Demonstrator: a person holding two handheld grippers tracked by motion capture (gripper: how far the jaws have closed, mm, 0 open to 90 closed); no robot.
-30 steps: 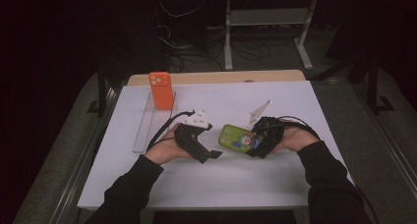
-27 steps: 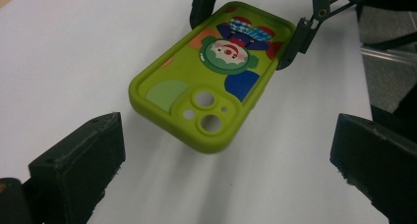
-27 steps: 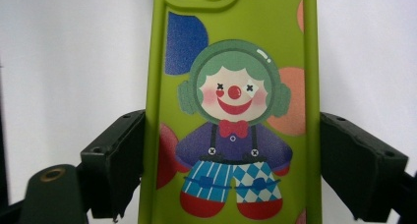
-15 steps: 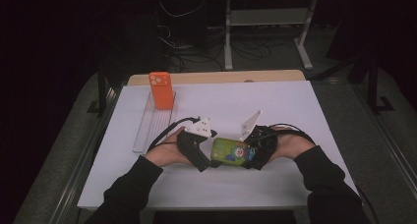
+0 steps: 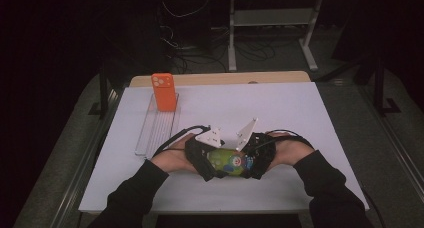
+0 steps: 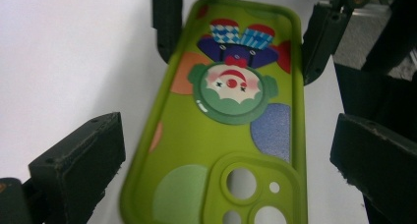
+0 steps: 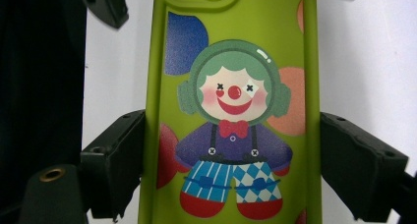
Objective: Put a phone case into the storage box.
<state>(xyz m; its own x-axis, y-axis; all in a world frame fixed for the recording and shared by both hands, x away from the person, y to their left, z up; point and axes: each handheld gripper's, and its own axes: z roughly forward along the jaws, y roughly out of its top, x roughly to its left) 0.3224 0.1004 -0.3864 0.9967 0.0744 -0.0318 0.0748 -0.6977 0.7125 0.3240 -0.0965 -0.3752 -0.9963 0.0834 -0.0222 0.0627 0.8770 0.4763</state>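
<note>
A green phone case (image 5: 227, 160) printed with a clown lies level between my two grippers, just above the white table top. My right gripper (image 5: 248, 163) is shut on its sides at the clown's legs; in the right gripper view both pads press the case (image 7: 236, 111) edges. My left gripper (image 5: 211, 164) faces it from the left and stands open, with the camera-cutout end of the case (image 6: 231, 111) between its jaws and a gap on at least one side. The right gripper's fingers (image 6: 319, 37) clasp the far end in the left gripper view.
An orange phone (image 5: 164, 91) stands upright at the far end of a clear ribbed tray (image 5: 157, 128) at the left of the white table top (image 5: 300, 113). Cables trail from both grippers. Dark floor and a desk frame lie beyond the table.
My right gripper has carried the green case leftward until its end sits between the left gripper's open jaws. The left hand has barely moved.
</note>
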